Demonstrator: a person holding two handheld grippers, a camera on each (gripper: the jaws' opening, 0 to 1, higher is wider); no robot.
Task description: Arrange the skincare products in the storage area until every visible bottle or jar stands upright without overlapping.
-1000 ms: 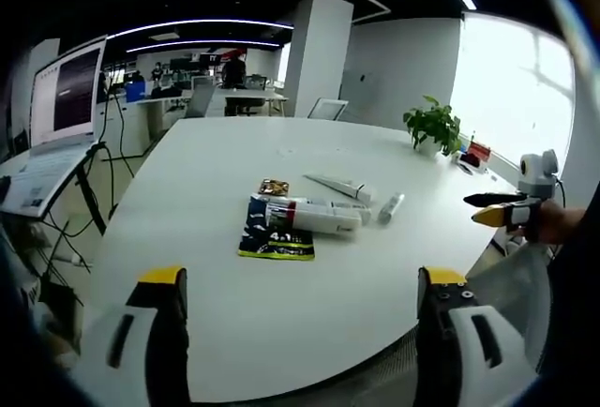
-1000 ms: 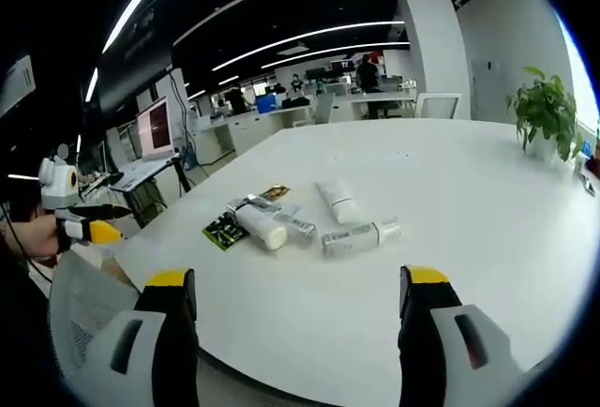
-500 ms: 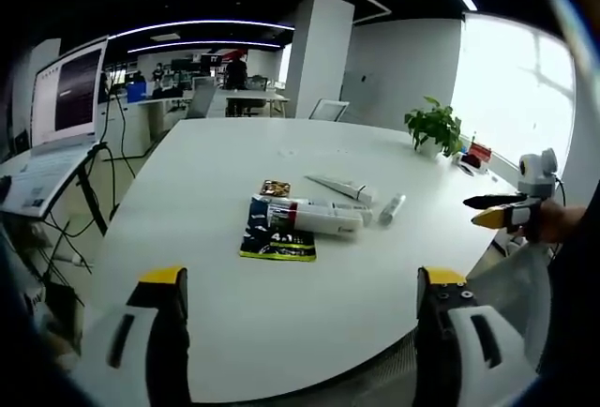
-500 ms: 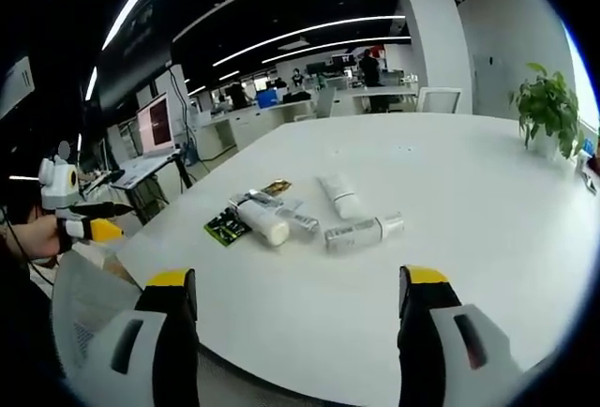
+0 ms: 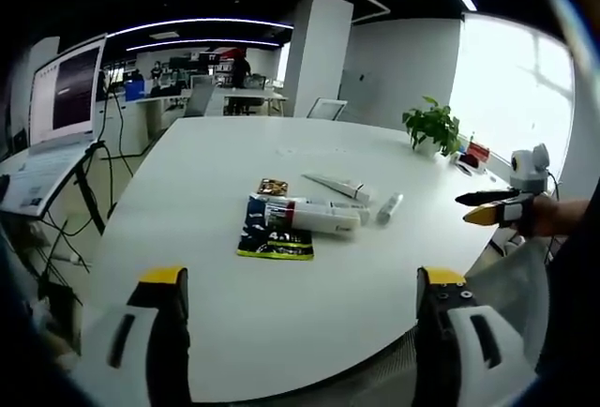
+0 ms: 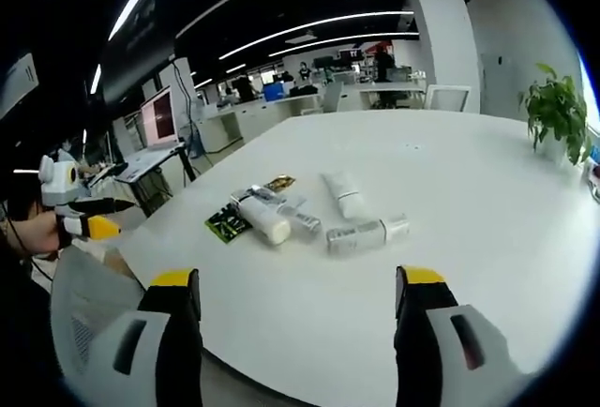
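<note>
Both grippers are hanging open and empty in your hands: you are holding the left gripper [image 5: 298, 332] above the near edge of the white bench [image 5: 206, 173], and the right gripper [image 6: 298, 332] above the bench's edge on its own side. Each one is also showing in the other's view, the right gripper off to the right in the left gripper view and the left gripper off to the left in the right gripper view.

All the skincare products are lying flat near the middle of the bench. A white bottle [image 5: 314, 218] is resting across a dark sachet [image 5: 274, 240], with a small brown packet [image 5: 273, 187] just beyond them. A white tube [image 5: 339, 185] is lying near them, and a slim silver tube [image 5: 390, 206] beside it. A potted plant [image 5: 433, 128] is standing at the far side.
</note>
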